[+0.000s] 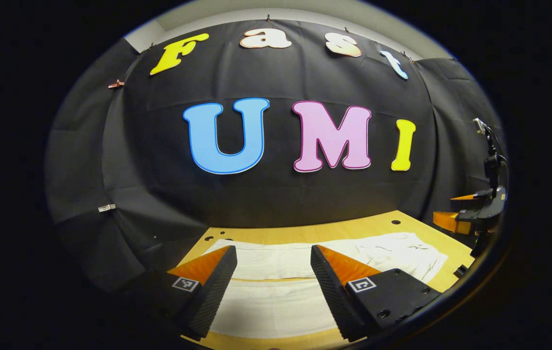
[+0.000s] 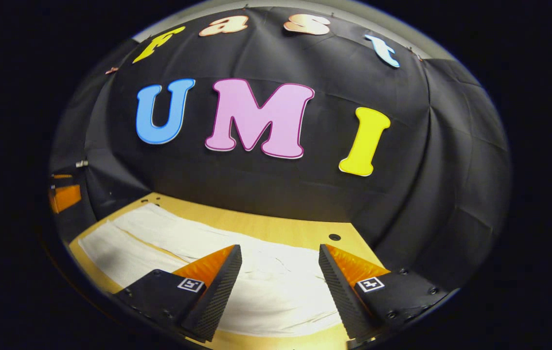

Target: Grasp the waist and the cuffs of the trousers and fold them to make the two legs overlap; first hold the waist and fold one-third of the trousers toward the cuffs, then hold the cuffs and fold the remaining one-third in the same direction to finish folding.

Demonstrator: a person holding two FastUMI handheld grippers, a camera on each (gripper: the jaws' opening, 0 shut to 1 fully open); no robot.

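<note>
The jaws of the left gripper (image 1: 274, 253) are seen spread wide, with nothing held between them; white cloth and a strip of wood are framed in the gap. The jaws of the right gripper (image 2: 280, 253) are likewise held wide apart and empty, raised above the cloth.

The trousers (image 1: 305, 272) are laid flat and lengthwise on the table (image 1: 382, 226). In the left gripper view, two pale legs are seen side by side with a narrow line of wood between them, and the wrinkled waist end is found toward 3 o'clock. In the right gripper view, the trousers (image 2: 183, 243) are stretched from below the jaws away toward 10 o'clock, where the legs run out to the table (image 2: 276, 228) edge.

Farther out, the right gripper (image 1: 470, 214) is seen at 3 o'clock in the left gripper view, just past the table's corner. The black cloth wall (image 1: 276, 194) is hung behind the table.
</note>
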